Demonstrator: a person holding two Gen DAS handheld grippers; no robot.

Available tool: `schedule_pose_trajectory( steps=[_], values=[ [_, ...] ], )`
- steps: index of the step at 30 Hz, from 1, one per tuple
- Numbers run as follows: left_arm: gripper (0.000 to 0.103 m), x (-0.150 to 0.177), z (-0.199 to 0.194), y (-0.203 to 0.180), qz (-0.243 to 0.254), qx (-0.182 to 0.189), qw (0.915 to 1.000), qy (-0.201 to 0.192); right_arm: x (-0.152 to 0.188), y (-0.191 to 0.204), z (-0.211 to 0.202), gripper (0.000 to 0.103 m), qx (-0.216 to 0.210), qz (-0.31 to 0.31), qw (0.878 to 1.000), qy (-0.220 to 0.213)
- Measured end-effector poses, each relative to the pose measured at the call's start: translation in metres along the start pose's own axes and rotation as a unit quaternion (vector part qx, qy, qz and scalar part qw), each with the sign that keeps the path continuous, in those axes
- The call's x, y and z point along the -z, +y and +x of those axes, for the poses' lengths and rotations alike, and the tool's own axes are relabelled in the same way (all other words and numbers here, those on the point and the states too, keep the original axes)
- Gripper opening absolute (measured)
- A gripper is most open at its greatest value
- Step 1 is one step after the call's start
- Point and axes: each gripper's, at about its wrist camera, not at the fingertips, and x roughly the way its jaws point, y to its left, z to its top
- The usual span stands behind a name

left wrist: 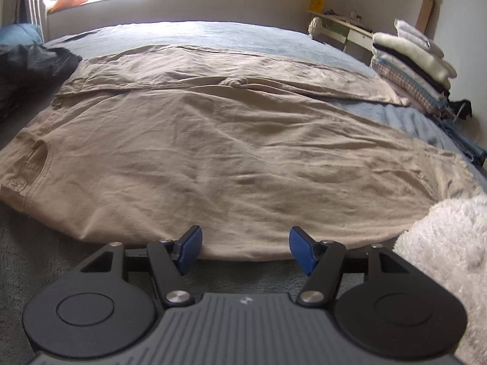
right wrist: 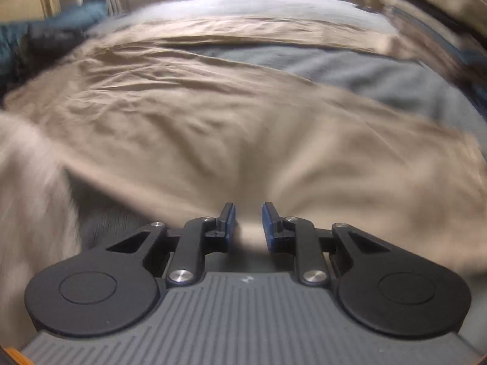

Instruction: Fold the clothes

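Note:
Tan trousers lie spread on the bed, waist and pocket to the left, legs running right. In the left wrist view my left gripper stands open at the trousers' near edge, and the hem lies just between its blue pads. In the blurred right wrist view my right gripper is shut on a pinch of the tan trousers. The cloth fans out from the pinch and lifts off the grey cover below.
A stack of folded clothes sits at the bed's right edge. White fluffy fabric lies close on my right, a dark garment on the left. The blue sheet runs back to a window sill; a desk stands far right.

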Motion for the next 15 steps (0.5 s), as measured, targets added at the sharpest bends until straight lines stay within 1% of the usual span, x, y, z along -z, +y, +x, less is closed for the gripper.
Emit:
schedule_pose_trajectory(
  steps=[1,2,3,10,15],
  values=[
    [0.065,0.001,0.0,0.002,-0.003,0.003,1.0,0.0,0.009,-0.001,-0.003,0.019,0.006,0.0,1.0,0.009],
    [0.065,0.001,0.0,0.003,-0.003,0.005,1.0,-0.001,0.016,-0.008,-0.012,0.019,0.027,0.014,0.999,0.026],
    [0.065,0.001,-0.001,0.004,-0.004,0.007,1.0,-0.001,0.023,-0.015,-0.019,0.019,0.045,0.024,0.998,0.034],
    [0.065,0.001,-0.018,0.0,0.003,0.027,0.999,-0.035,-0.004,-0.011,0.01,0.021,0.063,0.003,0.998,0.018],
    [0.065,-0.002,-0.023,0.003,0.0,0.013,0.9989,-0.046,-0.024,-0.007,0.031,0.021,0.076,-0.013,0.997,0.007]
  ],
)
